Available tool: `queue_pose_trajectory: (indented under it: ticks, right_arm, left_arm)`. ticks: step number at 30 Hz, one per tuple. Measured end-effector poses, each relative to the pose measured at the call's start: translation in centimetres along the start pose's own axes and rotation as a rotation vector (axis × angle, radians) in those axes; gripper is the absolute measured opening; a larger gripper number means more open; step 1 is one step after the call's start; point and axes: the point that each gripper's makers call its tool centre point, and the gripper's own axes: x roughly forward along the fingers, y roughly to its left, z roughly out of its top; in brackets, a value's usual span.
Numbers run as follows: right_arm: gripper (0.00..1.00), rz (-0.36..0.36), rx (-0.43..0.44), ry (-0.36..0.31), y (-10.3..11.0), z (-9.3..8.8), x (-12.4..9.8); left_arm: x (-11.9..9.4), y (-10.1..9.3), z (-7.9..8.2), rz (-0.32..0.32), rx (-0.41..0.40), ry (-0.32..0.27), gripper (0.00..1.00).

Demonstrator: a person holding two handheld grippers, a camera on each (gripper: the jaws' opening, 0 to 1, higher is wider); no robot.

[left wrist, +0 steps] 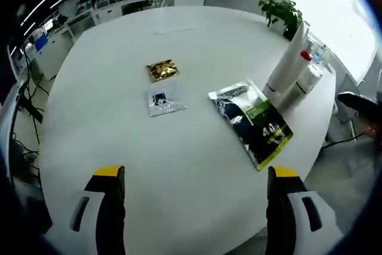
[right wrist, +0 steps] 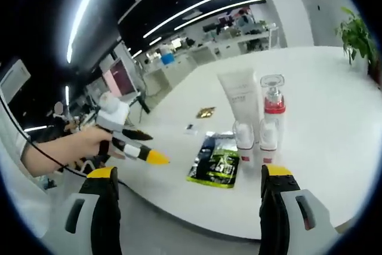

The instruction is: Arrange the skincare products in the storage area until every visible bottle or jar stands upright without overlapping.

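In the left gripper view the left tongs (left wrist: 194, 207) hang released and empty above the near edge of the round white tabletop (left wrist: 179, 165). The dark-green packet (left wrist: 253, 122) lies flat ahead and to the right, its long axis slanting toward the right edge, where the white tube (left wrist: 287, 64) and bottles stand upright.

In the right gripper view the right tongs (right wrist: 190, 207) are likewise spread, grasping nothing. The tube (right wrist: 240, 97), a red-collared pump bottle (right wrist: 273, 103) and two small bottles (right wrist: 255, 141) stand clustered straight ahead, closer to this hand. The left gripper (right wrist: 128, 138) hovers off the tabletop's left edge.
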Motion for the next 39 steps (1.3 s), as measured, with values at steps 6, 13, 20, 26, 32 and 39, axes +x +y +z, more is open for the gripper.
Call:
queue_pose_trajectory:
  ticks: [6, 13, 20, 26, 32, 39]
  right_arm:
    - [0.97, 0.015, 0.019, 0.002, 0.0, -0.1, 0.0]
    - [0.97, 0.024, 0.04, 0.01, 0.1, -0.2, 0.1]
    - [0.97, 0.024, 0.069, 0.018, -0.1, -0.4, 0.2]
    - [0.97, 0.016, 0.084, 0.011, -0.3, -0.3, 0.1]
    - [0.97, 0.003, 0.093, 0.004, -0.6, -0.2, 0.1]
    - [0.97, -0.007, 0.101, 0.0, -0.8, -0.2, 0.1]
  left_arm:
    - [2.2, 1.1, 2.6, 0.052, -0.041, -0.003, 0.94]
    - [4.7, 1.7, 4.3, 0.092, -0.086, -0.004, 0.87]
    - [6.0, 2.2, 4.8, 0.11, -0.101, 0.022, 0.81]
    - [7.1, 2.9, 5.9, 0.116, -0.1, 0.044, 0.77]
    - [8.0, 3.3, 6.1, 0.131, -0.09, 0.087, 0.71]
    - [8.6, 3.7, 5.9, 0.146, -0.104, 0.108, 0.62]
